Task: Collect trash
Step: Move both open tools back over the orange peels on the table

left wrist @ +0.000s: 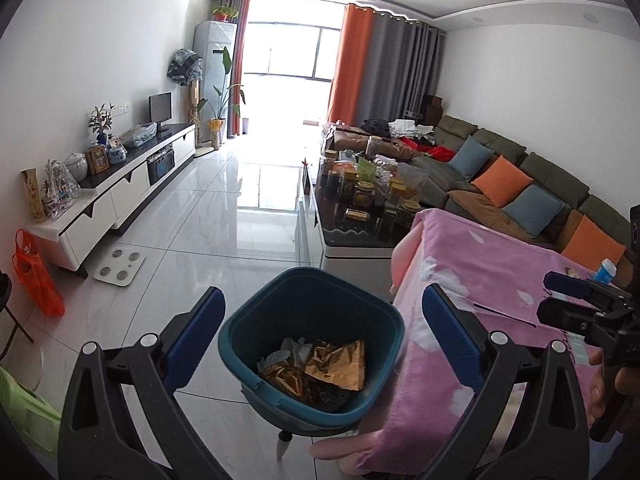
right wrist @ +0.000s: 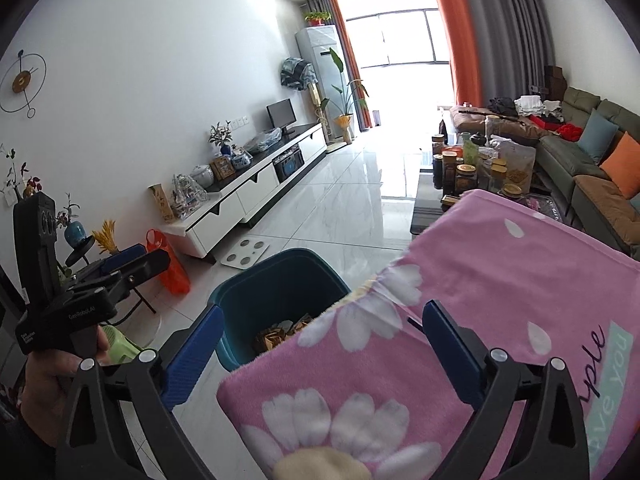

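A teal trash bin (left wrist: 312, 344) stands on the floor beside a table covered with a pink flowered cloth (left wrist: 488, 288). Gold foil wrappers (left wrist: 336, 368) and crumpled white paper lie inside the bin. My left gripper (left wrist: 320, 336) is open and empty, held above the bin. The bin (right wrist: 276, 292) shows in the right wrist view with the wrappers (right wrist: 280, 334) partly hidden by the cloth (right wrist: 500, 280). My right gripper (right wrist: 320, 344) is open and empty over the cloth's corner. The right gripper also shows at the right edge of the left wrist view (left wrist: 568, 298).
A blue-capped white bottle (left wrist: 605, 270) stands on the pink cloth at the far right. A dark coffee table (left wrist: 360, 216) crowded with jars is behind. A sofa (left wrist: 520, 184) runs along the right, a TV cabinet (left wrist: 120, 192) along the left. A scale (left wrist: 120, 266) and orange bag (left wrist: 36, 276) lie on the floor.
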`<state>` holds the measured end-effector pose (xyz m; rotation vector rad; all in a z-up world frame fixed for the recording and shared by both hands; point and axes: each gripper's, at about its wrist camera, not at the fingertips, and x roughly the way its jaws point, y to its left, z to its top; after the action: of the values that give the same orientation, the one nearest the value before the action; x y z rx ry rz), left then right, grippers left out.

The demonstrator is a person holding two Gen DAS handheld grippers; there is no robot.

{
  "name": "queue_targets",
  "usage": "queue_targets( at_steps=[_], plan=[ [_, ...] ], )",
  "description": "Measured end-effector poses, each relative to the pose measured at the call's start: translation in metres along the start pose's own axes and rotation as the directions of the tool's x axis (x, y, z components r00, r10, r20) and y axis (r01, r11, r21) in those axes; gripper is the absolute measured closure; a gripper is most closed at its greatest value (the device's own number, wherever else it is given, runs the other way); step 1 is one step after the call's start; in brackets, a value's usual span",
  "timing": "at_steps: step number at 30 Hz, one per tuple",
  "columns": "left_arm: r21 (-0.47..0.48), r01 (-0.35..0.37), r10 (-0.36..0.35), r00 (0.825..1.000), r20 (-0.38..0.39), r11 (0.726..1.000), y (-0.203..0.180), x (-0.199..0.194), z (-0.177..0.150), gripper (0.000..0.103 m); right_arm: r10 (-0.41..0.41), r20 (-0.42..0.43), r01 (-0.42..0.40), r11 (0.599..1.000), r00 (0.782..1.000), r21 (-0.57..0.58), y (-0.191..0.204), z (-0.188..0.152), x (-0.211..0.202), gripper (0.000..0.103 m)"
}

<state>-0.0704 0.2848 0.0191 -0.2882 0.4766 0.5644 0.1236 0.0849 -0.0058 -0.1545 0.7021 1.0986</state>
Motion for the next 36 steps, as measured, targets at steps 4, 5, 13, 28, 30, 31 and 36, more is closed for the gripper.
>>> queue_targets(
  at_steps=[4,5,13,28,30,31,36],
  plan=[
    [0.051,0.056,-0.057,0.998,0.022,0.997,-0.039,-0.016,-0.005,0.006,-0.030,0.024,0.028,0.997,0.999,0.072,-0.026,-0.020,-0.028,0.007],
    [0.064,0.072,-0.073,0.997,0.017,0.995,-0.050,-0.018,-0.007,0.006,-0.037,0.031,0.034,0.996,0.999,0.088,-0.033,-0.026,-0.036,0.007],
    [0.163,0.182,-0.186,0.982,0.011,0.970,-0.129,-0.032,-0.017,0.006,-0.166,0.103,0.147,0.974,0.981,0.170,-0.063,-0.067,-0.107,0.007],
    [0.267,0.339,-0.348,0.937,-0.014,0.902,-0.202,-0.044,-0.027,0.006,-0.358,0.149,0.316,0.917,0.922,0.245,-0.080,-0.118,-0.179,0.007],
    [0.278,0.358,-0.366,0.930,-0.028,0.891,-0.210,-0.040,-0.027,0.006,-0.382,0.145,0.338,0.905,0.913,0.260,-0.083,-0.124,-0.185,0.007],
    [0.285,0.366,-0.372,0.927,-0.034,0.886,-0.213,-0.039,-0.027,0.006,-0.395,0.143,0.350,0.898,0.907,0.266,-0.084,-0.127,-0.189,0.007],
    [0.313,0.418,-0.417,0.906,-0.072,0.853,-0.236,-0.029,-0.030,0.006,-0.455,0.131,0.400,0.864,0.881,0.307,-0.092,-0.140,-0.205,0.007]
  ],
)
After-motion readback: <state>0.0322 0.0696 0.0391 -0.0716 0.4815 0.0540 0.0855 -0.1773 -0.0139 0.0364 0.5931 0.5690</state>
